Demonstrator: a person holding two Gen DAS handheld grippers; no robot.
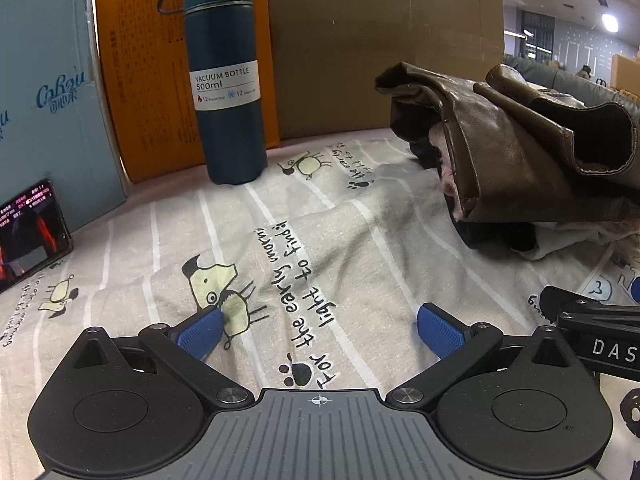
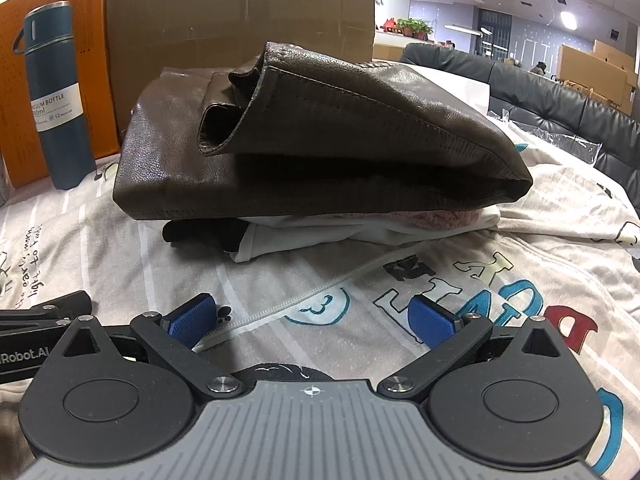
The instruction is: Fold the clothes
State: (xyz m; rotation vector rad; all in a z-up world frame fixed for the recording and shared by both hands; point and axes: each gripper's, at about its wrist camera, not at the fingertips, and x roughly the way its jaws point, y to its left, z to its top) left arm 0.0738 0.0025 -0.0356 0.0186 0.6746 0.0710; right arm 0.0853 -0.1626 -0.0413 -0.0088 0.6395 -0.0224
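A brown leather jacket (image 2: 320, 136) lies folded into a thick bundle on top of a small stack of clothes; beneath it a white garment (image 2: 320, 236) and a dark one (image 2: 200, 232) stick out, with a bit of pink lining between. Its surface is glossy and creased, with stitched seams along the edges and an open cuff or sleeve end gaping at the top. The stack rests on a grey printed bedsheet (image 1: 320, 240) with cartoon dogs, paw prints and handwriting-style text.

The left wrist view shows the jacket (image 1: 520, 152) off to the right, a blue vacuum bottle (image 1: 226, 76) standing upright against cardboard boxes (image 1: 380, 48), and a lit phone (image 1: 30, 228) leaning on a pale blue carton (image 1: 52, 92). The right wrist view faces the bundle head on, its long axis running left to right, the folded edge toward the camera. In front of it lies a light zip-up garment (image 2: 460, 292) with coloured letters, and a dark sofa (image 2: 560, 112) stands behind.

The left gripper (image 1: 320, 330) has its blue pads spread wide just above the sheet, holding nothing. The right gripper (image 2: 312, 320) is likewise wide apart and empty over the zip-up garment.
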